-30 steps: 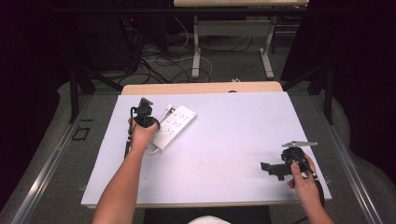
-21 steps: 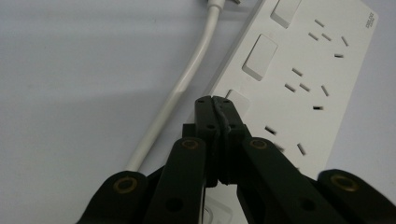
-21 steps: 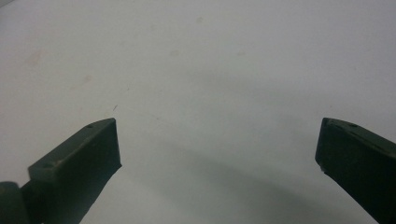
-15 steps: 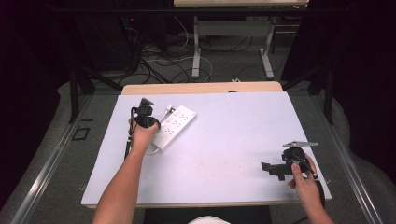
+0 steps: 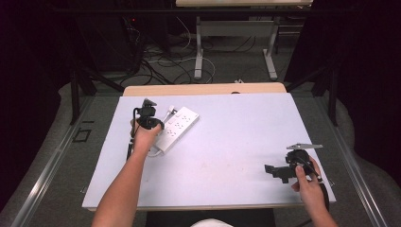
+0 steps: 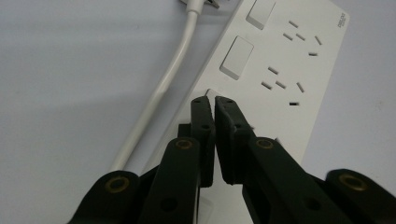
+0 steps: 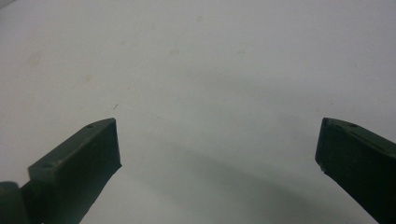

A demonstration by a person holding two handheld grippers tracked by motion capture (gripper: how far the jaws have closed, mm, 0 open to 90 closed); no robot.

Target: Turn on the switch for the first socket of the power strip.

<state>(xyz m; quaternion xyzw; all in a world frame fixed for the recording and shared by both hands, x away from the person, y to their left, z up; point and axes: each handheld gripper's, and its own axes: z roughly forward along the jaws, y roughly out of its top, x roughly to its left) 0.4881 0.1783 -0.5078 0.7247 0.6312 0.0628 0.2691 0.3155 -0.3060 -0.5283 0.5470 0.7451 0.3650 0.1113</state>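
A white power strip (image 5: 178, 127) lies at the back left of the table, its white cable (image 6: 159, 93) running along its side. In the left gripper view the power strip (image 6: 289, 60) shows rocker switches (image 6: 236, 58) and socket holes. My left gripper (image 5: 157, 126) points down at the strip; the left gripper (image 6: 214, 100) has its tips right over one switch. Its jaws have just been opening a little, leaving a thin slit with nothing in it. My right gripper (image 5: 273, 171) rests near the front right, and the right gripper (image 7: 217, 140) stands open over bare table.
The light grey table top (image 5: 236, 132) has a wooden strip (image 5: 203, 89) along its far edge. Beyond it are floor cables (image 5: 161, 61) and the legs of another desk (image 5: 199, 47). Metal rails run along both sides of the table.
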